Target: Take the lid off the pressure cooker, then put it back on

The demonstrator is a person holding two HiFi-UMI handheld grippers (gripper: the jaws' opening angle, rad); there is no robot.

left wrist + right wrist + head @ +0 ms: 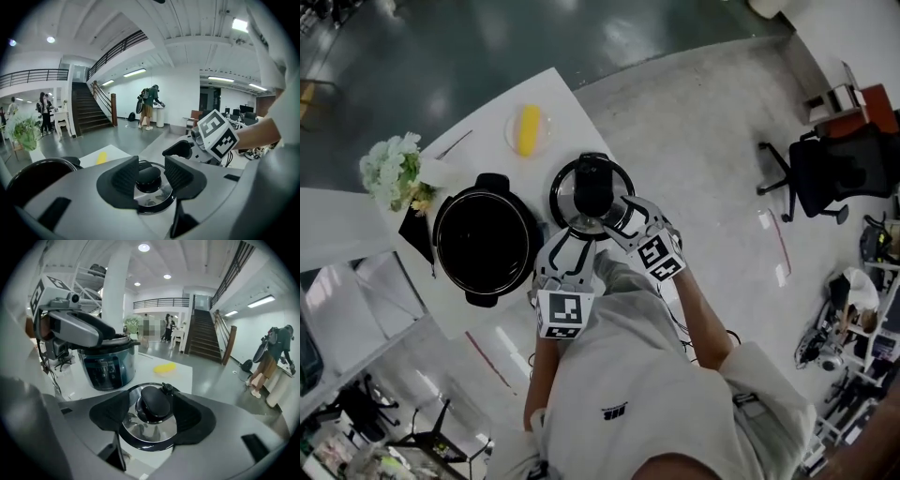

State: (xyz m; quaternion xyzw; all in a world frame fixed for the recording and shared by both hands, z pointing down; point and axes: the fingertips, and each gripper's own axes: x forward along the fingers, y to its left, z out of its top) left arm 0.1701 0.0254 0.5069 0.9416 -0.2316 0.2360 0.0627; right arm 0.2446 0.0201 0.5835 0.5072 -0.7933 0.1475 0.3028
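Centrally on the white bench [567,103] sits the open black round pressure cooker [485,239]. Beside it, at the bench's right edge, the shiny steel lid [140,430] is gripped by its black knob [154,404] in the right hand-held gripper [152,409]. The left hand-held gripper [150,169] is held just short of it, jaws apart.

Left gripper [570,242] is pointed toward twelve o'clock, jaws set apart; right gripper [153,411] is angled toward ten o'clock, jaws clamped on the lid knob [592,187].
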